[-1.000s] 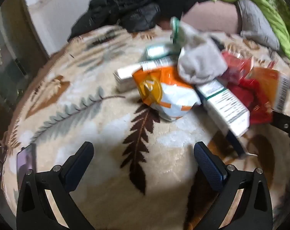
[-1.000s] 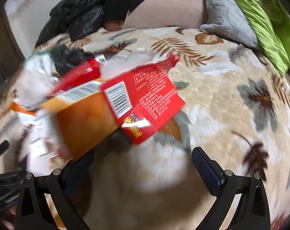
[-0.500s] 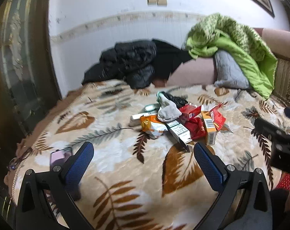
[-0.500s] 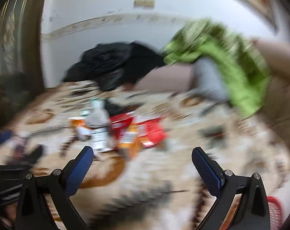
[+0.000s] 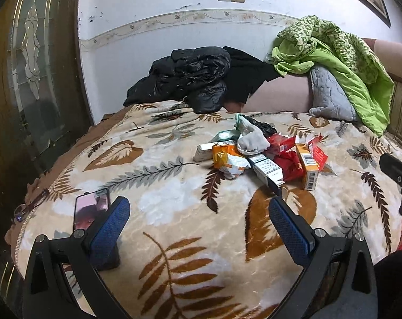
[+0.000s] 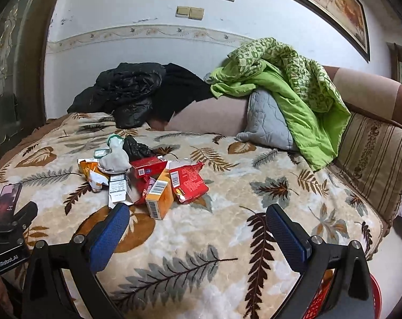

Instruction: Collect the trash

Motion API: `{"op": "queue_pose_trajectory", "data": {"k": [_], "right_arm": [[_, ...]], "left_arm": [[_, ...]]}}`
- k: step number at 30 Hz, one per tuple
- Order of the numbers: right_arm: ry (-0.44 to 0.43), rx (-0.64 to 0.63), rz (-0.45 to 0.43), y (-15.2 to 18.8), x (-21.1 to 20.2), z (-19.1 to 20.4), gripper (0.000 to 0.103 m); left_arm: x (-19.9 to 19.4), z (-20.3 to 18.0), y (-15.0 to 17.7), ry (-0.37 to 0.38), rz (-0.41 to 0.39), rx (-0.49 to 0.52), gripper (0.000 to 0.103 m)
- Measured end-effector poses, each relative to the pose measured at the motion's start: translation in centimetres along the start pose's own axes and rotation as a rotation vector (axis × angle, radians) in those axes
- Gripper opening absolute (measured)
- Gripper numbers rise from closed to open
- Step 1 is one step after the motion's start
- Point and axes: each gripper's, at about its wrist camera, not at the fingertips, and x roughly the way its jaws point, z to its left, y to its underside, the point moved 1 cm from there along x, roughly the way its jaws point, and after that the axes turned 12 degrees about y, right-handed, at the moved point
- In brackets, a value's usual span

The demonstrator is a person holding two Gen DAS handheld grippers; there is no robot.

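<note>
Two empty tools before trash pile.

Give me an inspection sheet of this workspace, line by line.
Surface: leaf-print blanket over a bed.
Job's things: trash pile mid-bed; orange carton, red wrapper, white box.
Clutter: grey sock on the pile; phone; glasses at the blanket's edge.
Grippers: left gripper and right gripper open, empty.
Cables: nothing seen.
Surroundings: black jacket, green quilt, red basket.
</note>
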Motion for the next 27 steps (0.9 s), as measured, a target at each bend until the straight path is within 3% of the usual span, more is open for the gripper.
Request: {"op": "queue_pose_trajectory", "data": {"k": [7, 18, 27], "right_arm": [[-0.025, -0.023, -0.004, -0.4, -0.3, 0.5, 0.103], [-0.107, 0.075, 0.141, -0.1, 2.3, -1.1, 0.103], [-0.109, 0.087, 0.156, -0.2, 2.6, -1.3, 0.103]], "left_arm": [[-0.1, -0.6, -0.1, 0.031, -0.008, 0.029, 0.103], [0.5, -0.4, 0.1, 0.035, 0.015, 0.023, 0.103], [0.6, -0.5, 0.1, 0.033, 0.018, 0.026, 0.103]]}}
